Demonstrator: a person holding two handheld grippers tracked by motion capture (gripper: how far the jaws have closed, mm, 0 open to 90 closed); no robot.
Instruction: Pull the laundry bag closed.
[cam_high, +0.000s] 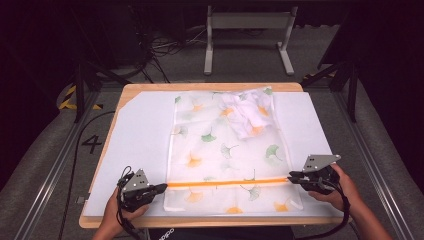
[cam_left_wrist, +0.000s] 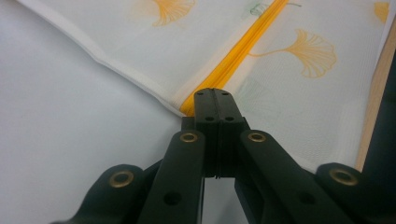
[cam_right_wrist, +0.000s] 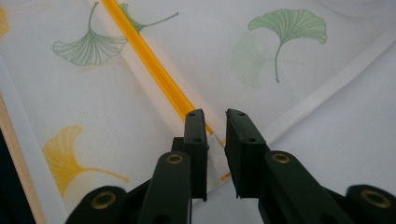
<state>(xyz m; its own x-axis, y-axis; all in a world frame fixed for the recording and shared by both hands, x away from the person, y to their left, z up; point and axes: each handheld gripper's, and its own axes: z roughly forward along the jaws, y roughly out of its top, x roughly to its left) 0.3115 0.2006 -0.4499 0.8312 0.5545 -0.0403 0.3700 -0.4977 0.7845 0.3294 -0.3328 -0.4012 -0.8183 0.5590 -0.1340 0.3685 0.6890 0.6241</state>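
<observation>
High view: a sheer mesh laundry bag (cam_high: 225, 150) printed with ginkgo leaves lies flat on the white-covered counter (cam_high: 135, 140), its orange zipper (cam_high: 227, 183) running across the near end. A crumpled white garment (cam_high: 246, 114) sits inside the bag at the far right corner, so the bag looks already loaded and the zipper is the part being worked. The left tool (cam_high: 161, 188) sits at the zipper's left end and the right tool (cam_high: 292, 178) at its right end; holding both ends like this would keep the zipper line taut and straight. On the floor left of the counter a painted "4" (cam_high: 91, 143) can be read; dark lettering at the near counter edge is too small to make out.

Left gripper view: the left tool (cam_left_wrist: 214, 93) has its jaws pressed together on the zipper end (cam_left_wrist: 196, 100) where it meets the bag's white hem, apparently anchoring that corner. No label or brand shows on the fabric.

Right gripper view: the right tool (cam_right_wrist: 215, 114) stands narrowly parted over the other zipper end (cam_right_wrist: 212, 135), the jaws straddling the tape and the hem without gripping; I judge it is lining up to take the pull. No writing can be read here
</observation>
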